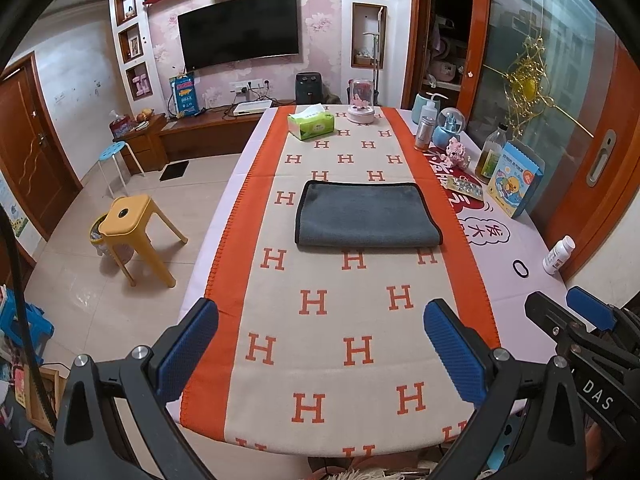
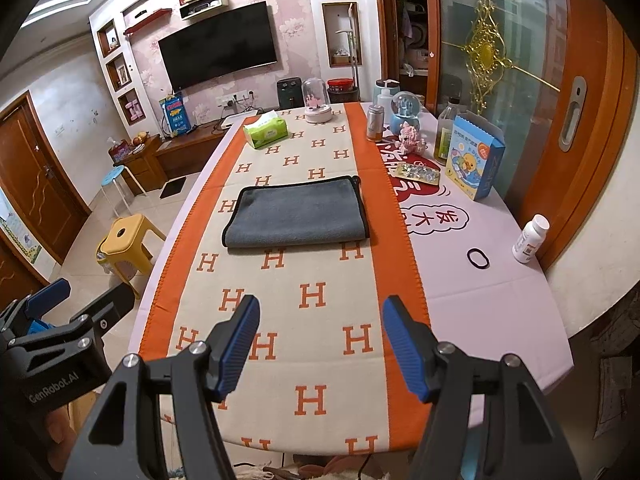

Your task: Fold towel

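One gray towel, folded once, lies flat on the table runner well ahead of two empty, spread-jawed tools, left gripper and right gripper.

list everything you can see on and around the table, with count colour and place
towel: 1, grey, black trim, folded, mid runner
runner: 1, cream and orange, H print, along table
tissue box: 1, green, far left of runner
glass dome: 1, clear, pink base, far end
snow globe: 1, blue, far right
duck box: 1, blue, right side
pill bottle: 1, white, right edge
hair tie: 1, black, beside pill bottle
stool: 1, yellow, floor left
tv: 1, black, wall
left gripper: 1, black, blue pads, open, near end
right gripper: 1, same, open
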`<control>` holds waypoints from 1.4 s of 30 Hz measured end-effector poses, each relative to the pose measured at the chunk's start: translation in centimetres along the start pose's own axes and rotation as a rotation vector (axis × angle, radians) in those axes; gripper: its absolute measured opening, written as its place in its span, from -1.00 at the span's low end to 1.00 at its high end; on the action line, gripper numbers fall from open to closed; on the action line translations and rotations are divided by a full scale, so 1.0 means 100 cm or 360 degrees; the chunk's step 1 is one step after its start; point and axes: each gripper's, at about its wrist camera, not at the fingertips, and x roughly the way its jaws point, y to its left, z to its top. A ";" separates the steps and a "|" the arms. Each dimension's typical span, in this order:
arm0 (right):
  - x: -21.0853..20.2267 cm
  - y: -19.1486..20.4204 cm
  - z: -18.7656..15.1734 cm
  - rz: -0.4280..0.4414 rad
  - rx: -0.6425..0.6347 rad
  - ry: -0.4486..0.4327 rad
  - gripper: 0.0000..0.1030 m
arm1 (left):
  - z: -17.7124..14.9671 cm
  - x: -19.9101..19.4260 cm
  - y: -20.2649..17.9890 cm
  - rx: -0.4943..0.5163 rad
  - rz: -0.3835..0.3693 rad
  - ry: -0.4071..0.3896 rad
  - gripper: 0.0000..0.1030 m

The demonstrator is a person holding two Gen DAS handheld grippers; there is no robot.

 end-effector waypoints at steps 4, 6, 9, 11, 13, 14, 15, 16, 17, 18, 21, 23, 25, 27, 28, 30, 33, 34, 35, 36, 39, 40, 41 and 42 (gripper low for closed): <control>0.000 -0.002 0.002 0.0001 0.0001 -0.0002 0.25 | 0.000 0.000 0.000 0.0001 0.0002 0.0005 0.98; 0.000 -0.002 0.001 0.0003 0.0003 0.0004 0.25 | -0.001 0.001 -0.001 0.0005 0.0001 0.0009 0.98; 0.000 -0.005 0.006 0.0005 0.0005 0.0013 0.25 | -0.002 0.003 -0.001 0.0010 -0.0001 0.0015 0.98; -0.001 -0.005 0.008 0.0003 0.0002 0.0010 0.25 | -0.002 0.003 -0.001 0.0008 0.0000 0.0013 0.98; 0.000 -0.004 0.008 0.0001 -0.0001 0.0007 0.25 | -0.001 0.004 -0.001 0.0007 0.0000 0.0010 0.98; 0.000 -0.004 0.009 0.0001 -0.0003 0.0007 0.25 | 0.000 0.005 -0.001 0.0007 0.0000 0.0011 0.98; 0.002 -0.004 0.010 0.0003 -0.0004 0.0010 0.25 | 0.000 0.005 -0.001 0.0007 0.0001 0.0013 0.98; 0.002 -0.003 0.009 0.0002 -0.0002 0.0013 0.25 | -0.001 0.005 0.000 0.0006 0.0001 0.0014 0.98; 0.003 -0.003 0.009 0.0001 -0.0003 0.0015 0.25 | -0.001 0.005 0.000 0.0007 0.0001 0.0015 0.98; 0.003 -0.003 0.010 0.0002 -0.0004 0.0016 0.25 | 0.000 0.005 0.000 0.0006 0.0003 0.0016 0.98; 0.003 -0.002 0.010 0.0000 -0.0005 0.0013 0.25 | -0.001 0.006 0.002 0.0007 0.0004 0.0019 0.98; 0.003 -0.002 0.009 0.0001 -0.0004 0.0016 0.25 | 0.001 0.007 0.002 0.0005 0.0003 0.0019 0.98; 0.003 -0.002 0.009 0.0001 -0.0002 0.0015 0.25 | 0.001 0.007 0.002 0.0005 0.0004 0.0020 0.98; 0.004 -0.002 0.010 -0.0001 -0.0003 0.0015 0.25 | 0.001 0.007 0.003 0.0007 0.0004 0.0021 0.98; 0.003 -0.002 0.009 -0.0001 -0.0004 0.0014 0.25 | 0.001 0.006 0.003 0.0007 0.0003 0.0019 0.98; 0.004 -0.002 0.010 -0.0001 -0.0004 0.0015 0.25 | 0.001 0.007 0.003 0.0006 0.0004 0.0020 0.98; 0.003 -0.002 0.009 -0.0003 -0.0005 0.0017 0.25 | 0.001 0.007 0.002 0.0006 0.0003 0.0022 0.98; 0.003 -0.002 0.009 0.0000 -0.0003 0.0014 0.25 | 0.001 0.007 0.002 0.0006 0.0004 0.0025 0.98; 0.003 -0.002 0.009 0.0000 -0.0004 0.0013 0.25 | 0.000 0.007 0.003 0.0005 0.0004 0.0028 0.98; 0.003 -0.002 0.009 -0.0001 -0.0004 0.0014 0.25 | 0.001 0.007 0.004 0.0004 0.0003 0.0030 0.98; 0.004 -0.002 0.009 -0.0002 -0.0005 0.0017 0.25 | 0.001 0.007 0.004 0.0005 0.0003 0.0029 0.98; 0.003 -0.002 0.009 -0.0001 -0.0004 0.0018 0.25 | 0.001 0.008 0.004 0.0005 0.0004 0.0030 0.98; 0.004 -0.002 0.010 0.0001 -0.0004 0.0021 0.25 | 0.000 0.008 0.005 0.0005 0.0003 0.0032 0.98; 0.005 -0.003 0.010 0.0000 -0.0004 0.0022 0.25 | 0.001 0.009 0.005 0.0005 0.0002 0.0034 0.98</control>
